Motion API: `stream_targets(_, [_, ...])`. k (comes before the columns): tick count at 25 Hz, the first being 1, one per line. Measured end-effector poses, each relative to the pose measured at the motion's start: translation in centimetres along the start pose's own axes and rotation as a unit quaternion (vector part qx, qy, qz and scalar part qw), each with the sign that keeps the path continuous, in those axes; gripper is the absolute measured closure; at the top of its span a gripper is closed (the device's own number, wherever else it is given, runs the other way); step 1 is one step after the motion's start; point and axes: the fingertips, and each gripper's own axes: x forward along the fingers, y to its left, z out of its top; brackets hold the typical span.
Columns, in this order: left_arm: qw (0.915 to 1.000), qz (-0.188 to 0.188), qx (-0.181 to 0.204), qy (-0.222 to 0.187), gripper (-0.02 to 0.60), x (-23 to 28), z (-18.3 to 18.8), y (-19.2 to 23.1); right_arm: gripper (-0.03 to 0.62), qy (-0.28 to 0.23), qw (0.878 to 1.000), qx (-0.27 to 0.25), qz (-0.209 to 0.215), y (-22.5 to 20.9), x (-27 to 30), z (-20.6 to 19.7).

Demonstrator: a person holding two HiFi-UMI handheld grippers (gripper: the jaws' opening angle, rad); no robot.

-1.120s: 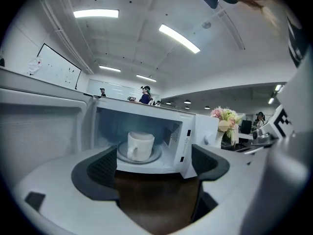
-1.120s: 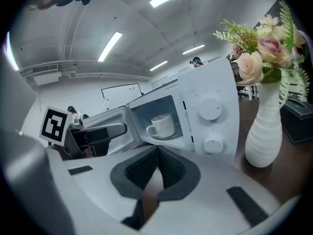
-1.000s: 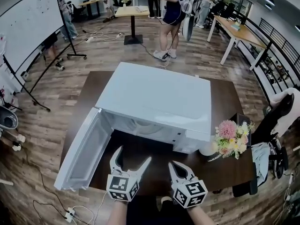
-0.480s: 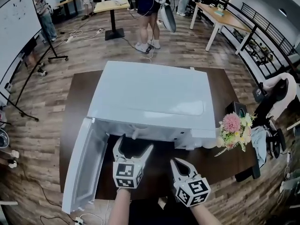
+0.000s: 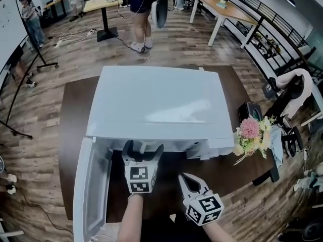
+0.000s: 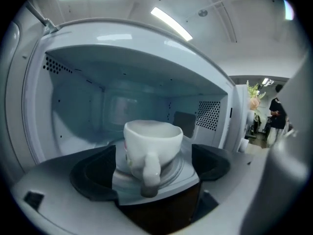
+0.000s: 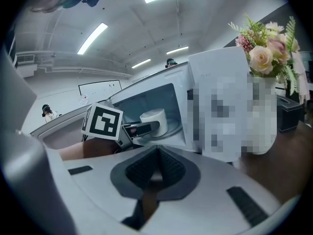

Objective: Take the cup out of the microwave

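Note:
In the left gripper view a white cup (image 6: 152,146) stands upright on the glass turntable (image 6: 173,168) inside the white microwave (image 5: 156,102), its handle turned toward me. My left gripper (image 6: 151,173) is open at the oven's mouth, its dark pads (image 6: 93,175) spread wide to either side of the cup and apart from it. In the head view the left gripper (image 5: 143,147) reaches under the microwave's top edge. My right gripper (image 5: 184,178) hangs over the table in front, shut on nothing. In its own view the right gripper (image 7: 155,168) looks toward the cup (image 7: 154,121).
The microwave door (image 5: 88,185) hangs open at the left. A vase of flowers (image 5: 250,132) stands on the dark table (image 5: 70,115) just right of the microwave, with a black box (image 5: 250,110) behind it. People stand at the far desks (image 5: 136,4).
My left gripper has moved forward from the table's front into the microwave opening, still open. The right gripper has stayed near the front, shut.

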Motion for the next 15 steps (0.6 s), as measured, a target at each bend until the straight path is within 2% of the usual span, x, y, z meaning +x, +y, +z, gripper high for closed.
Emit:
stream_targets(9, [0.9998,-0.012,0.014,0.006,0.121,2.1,0.3,0.1,0.600,0.007,1.000,0.009,-0.010,-0.5,1.3,0.0])
stream_targets(15, [0.9998,-0.003,0.021,0.007,0.121,3.4,0.2,0.1,0.600,0.011,1.000,0.014,-0.019,-1.6,1.7,-0.2])
